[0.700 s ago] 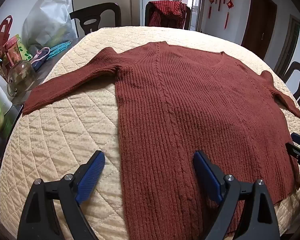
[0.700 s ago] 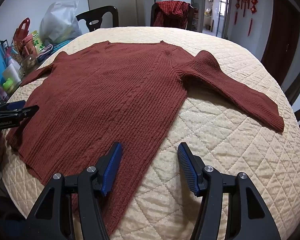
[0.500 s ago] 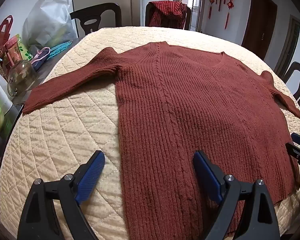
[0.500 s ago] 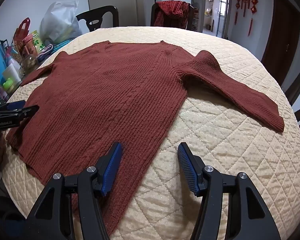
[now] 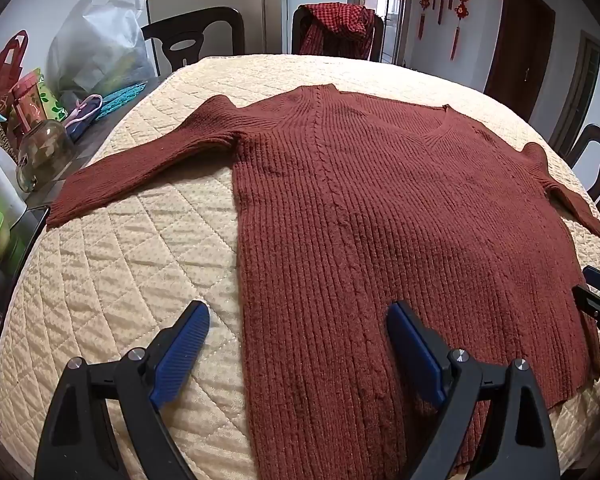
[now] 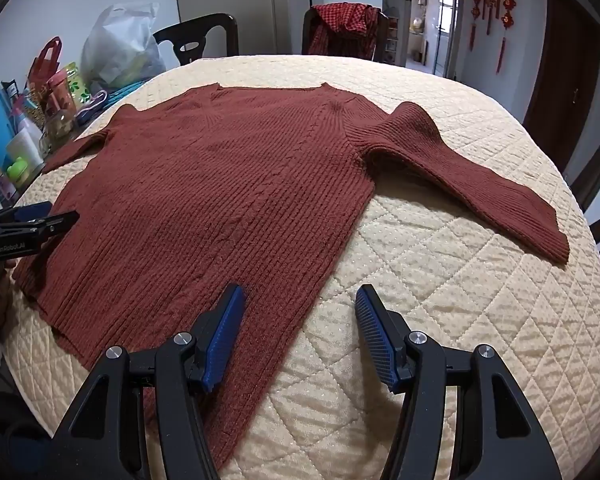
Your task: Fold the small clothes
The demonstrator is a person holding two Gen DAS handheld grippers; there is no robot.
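Rust-red sweater laid flat, folding not yet begun.

The ribbed knit sweater (image 5: 380, 216) lies spread face up across the quilted cream surface (image 5: 112, 264), both sleeves stretched out toward 9 and 3 o'clock, no fold visible; every fold seems left to do. The left gripper (image 5: 298, 334) and the right gripper (image 6: 300, 312) hover spread wide over the hem corners at 6 o'clock, pinching nothing. The knit is soft, thick, with a cable line.

Sweater (image 5: 380, 216): lying flat on the quilted table cover (image 5: 120, 280), both sleeves spreading outward.
Left gripper (image 5: 298, 350): hovering over the sweater's left hem edge.
Right gripper (image 6: 300, 330): hovering over its right hem edge.
Chairs (image 5: 198, 36): standing behind the table.
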